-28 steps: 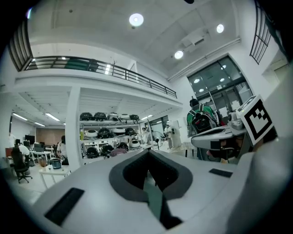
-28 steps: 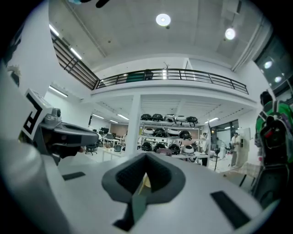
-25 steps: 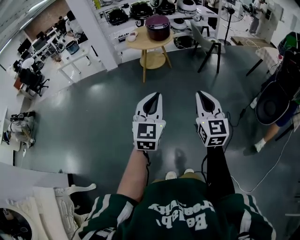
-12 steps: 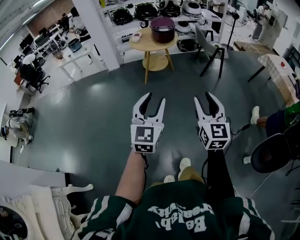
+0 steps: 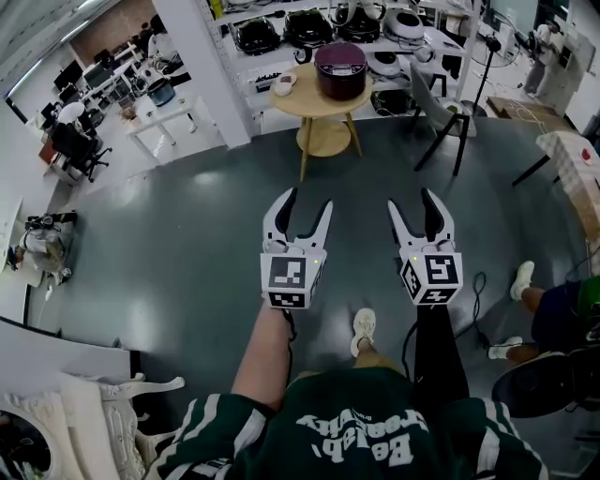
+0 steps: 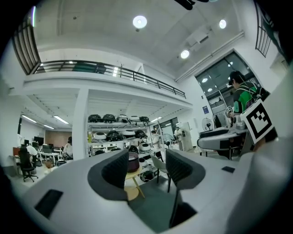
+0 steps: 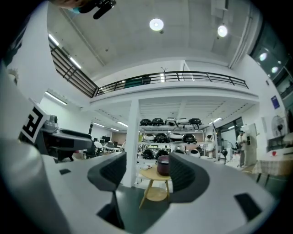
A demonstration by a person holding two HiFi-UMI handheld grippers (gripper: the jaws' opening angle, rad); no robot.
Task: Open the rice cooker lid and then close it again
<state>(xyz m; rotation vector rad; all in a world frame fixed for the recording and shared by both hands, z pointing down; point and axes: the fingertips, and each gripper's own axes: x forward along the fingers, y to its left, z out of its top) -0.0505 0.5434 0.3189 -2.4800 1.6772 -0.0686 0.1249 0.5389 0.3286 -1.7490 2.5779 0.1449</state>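
Observation:
A dark maroon rice cooker [image 5: 339,70] with its lid down stands on a round wooden table [image 5: 323,96], far ahead across the grey floor. Both grippers are held level and side by side, well short of the table. The jaws of my left gripper [image 5: 307,200] are opening with nothing between them. The jaws of my right gripper [image 5: 412,199] are opening too, also empty. In the left gripper view the rice cooker [image 6: 133,162] shows small in the gap between the left gripper [image 6: 146,165] jaws. In the right gripper view, the rice cooker [image 7: 163,165] and table [image 7: 153,176] appear between the right gripper [image 7: 147,170] jaws.
A white pillar [image 5: 211,66] rises left of the table. Shelves [image 5: 328,23] with several cookers stand behind it. A grey chair [image 5: 436,98] stands right of the table. A seated person's legs [image 5: 548,305] and a floor cable [image 5: 478,309] are at right; carved white furniture [image 5: 84,412] sits at bottom left.
Both grippers' jaws went from shut to spread apart. I have walked toward the table, which now sits closer in the head view. The person at right has shifted lower in the picture.

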